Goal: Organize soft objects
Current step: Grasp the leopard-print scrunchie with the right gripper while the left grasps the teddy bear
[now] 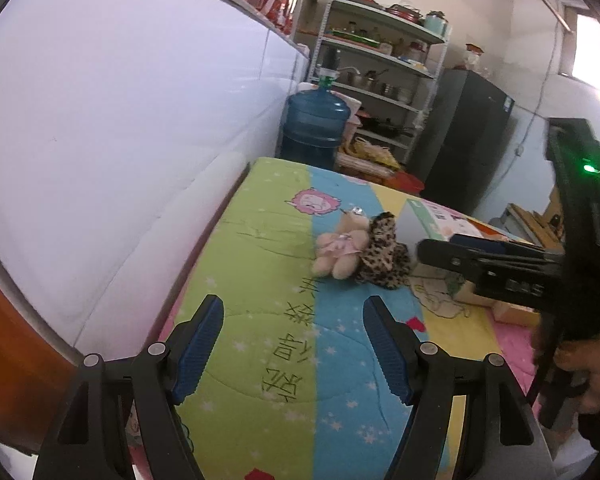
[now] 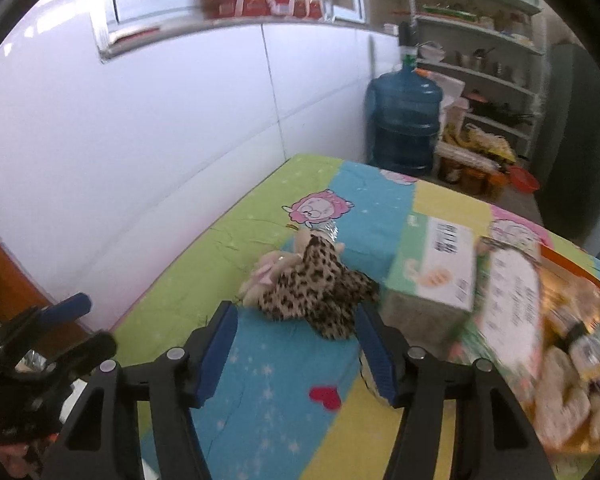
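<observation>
Daylight, bright; window overexposed at upper right. Wall washed out. Heavy fisheye curvature, dark corners. Right wrist view motion-blurred toward box.

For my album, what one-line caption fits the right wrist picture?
Open right gripper nears a leopard-print soft toy lying against a teddy bear on a colourful quilt.

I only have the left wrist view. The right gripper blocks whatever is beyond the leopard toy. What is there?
Observer: A cardboard box lies just right of the leopard-print toy.
Operator: Is the right gripper holding anything?
Observer: No. The right gripper is open and empty, the leopard-print toy just ahead of its fingertips.
Operator: Any other toys over there?
Observer: Yes, an open box of plush toys sits at the far right, blurred.
</observation>
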The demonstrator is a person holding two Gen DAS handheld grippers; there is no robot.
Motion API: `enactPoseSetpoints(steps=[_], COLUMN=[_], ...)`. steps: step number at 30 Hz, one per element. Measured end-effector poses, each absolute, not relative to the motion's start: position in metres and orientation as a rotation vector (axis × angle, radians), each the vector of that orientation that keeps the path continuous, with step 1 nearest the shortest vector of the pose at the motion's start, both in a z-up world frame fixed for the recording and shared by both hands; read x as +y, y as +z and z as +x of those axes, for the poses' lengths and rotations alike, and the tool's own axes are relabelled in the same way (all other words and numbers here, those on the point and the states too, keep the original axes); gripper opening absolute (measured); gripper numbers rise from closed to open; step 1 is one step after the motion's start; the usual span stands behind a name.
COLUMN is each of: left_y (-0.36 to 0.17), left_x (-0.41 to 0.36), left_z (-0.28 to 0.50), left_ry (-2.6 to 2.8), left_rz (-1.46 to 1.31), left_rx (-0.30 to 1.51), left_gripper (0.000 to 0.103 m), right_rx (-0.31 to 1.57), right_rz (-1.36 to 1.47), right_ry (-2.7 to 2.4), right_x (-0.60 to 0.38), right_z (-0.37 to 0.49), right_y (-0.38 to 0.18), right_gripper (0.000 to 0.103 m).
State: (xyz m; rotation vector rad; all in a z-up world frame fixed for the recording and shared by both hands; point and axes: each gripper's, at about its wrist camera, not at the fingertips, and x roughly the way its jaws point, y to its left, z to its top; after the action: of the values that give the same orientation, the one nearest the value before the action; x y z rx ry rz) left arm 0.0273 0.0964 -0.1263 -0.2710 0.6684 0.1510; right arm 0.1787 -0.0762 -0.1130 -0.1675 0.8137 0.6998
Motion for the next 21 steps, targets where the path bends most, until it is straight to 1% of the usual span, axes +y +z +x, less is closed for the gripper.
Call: enactPoseSetpoints(steps=[6, 7, 9, 11, 13, 16, 21], left_y=[-0.141, -0.143, -0.148, -0.154, -0.157, -0.162, -0.158], left_x=[0.104, 0.105, 0.109, 0.113, 0.115, 0.118, 0.114], left_z=[0.042, 0.043, 0.045, 0.047, 0.049, 0.056, 0.083], left_ry=[0.195, 0.202, 0.219, 0.23, 0.236, 0.229, 0.126], left_rz=[-0.279, -0.283, -0.294, -0.3, -0.3, -0.303, -0.311], left_rx=[0.699, 0.704, 0.716, 0.727, 0.738, 0.748, 0.717], left_gripper=[0.074, 0.074, 0.074, 0.074, 0.074, 0.074, 0.074], right_rx=[0.874, 0.883, 0.912, 0.937, 0.941, 0.927, 0.886], right_rz=[-0.191, -0.2, -0.222, -0.234, -0.239, -0.225, -0.188], right_ry=[0.739, 0.74, 0.735, 0.728, 0.727, 0.748, 0.782], right_x=[-0.051, -0.048, -0.042, -0.041, -0.043, -0.05, -0.075], right_z=[0.214, 0.218, 0.226, 0.23, 0.228, 0.222, 0.199], right_y=[-0.141, -0.146, -0.157, -0.165, -0.168, -0.162, -0.135], right_gripper=[0.061, 0.059, 0.047, 0.024, 0.014, 0.009, 0.008])
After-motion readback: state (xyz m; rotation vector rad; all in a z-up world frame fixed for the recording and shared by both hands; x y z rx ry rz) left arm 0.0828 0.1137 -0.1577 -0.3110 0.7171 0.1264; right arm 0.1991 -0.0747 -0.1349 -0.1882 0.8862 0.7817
